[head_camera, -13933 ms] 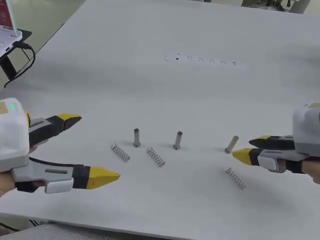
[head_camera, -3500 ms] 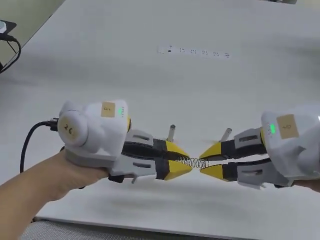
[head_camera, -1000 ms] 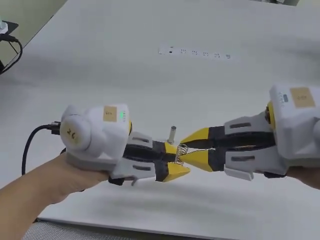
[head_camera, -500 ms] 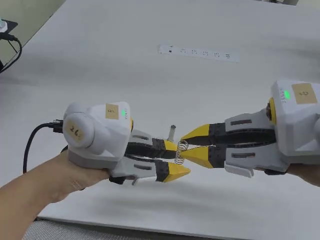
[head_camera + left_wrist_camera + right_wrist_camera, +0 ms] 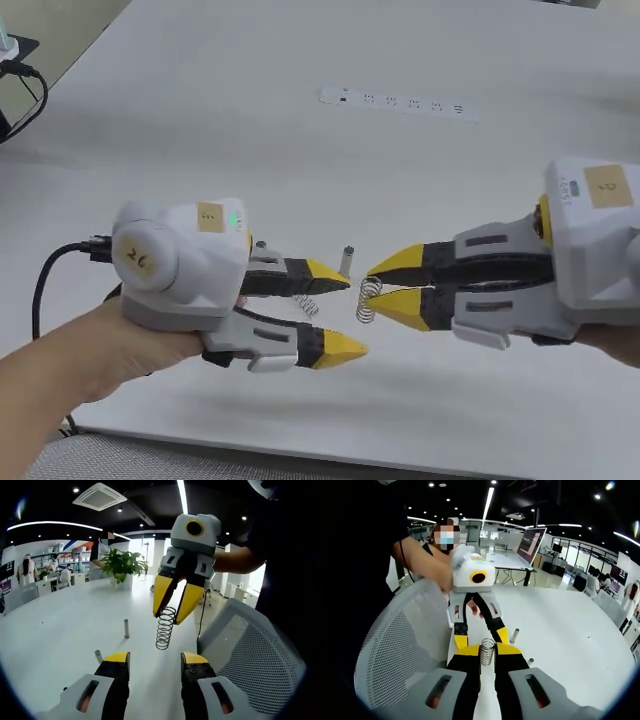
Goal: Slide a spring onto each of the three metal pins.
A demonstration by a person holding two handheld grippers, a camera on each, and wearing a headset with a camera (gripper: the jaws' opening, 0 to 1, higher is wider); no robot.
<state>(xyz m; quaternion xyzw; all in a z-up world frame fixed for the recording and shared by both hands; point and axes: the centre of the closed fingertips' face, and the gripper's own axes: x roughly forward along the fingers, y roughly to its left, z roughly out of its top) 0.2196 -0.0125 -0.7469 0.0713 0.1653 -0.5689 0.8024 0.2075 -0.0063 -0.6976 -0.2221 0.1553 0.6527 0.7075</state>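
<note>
Since the right tongs [image 5: 375, 284] pinch the spring [image 5: 366, 302] by one end, its bore hangs free for the metal pin [image 5: 347, 262] — left tongs [image 5: 352, 316] spread.

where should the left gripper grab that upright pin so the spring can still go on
Probably the pin low on its shaft, near its base, with the open left gripper coming in level from the side. It stands upright, so a low side grip leaves its top end free for the spring that the right gripper holds.
</note>
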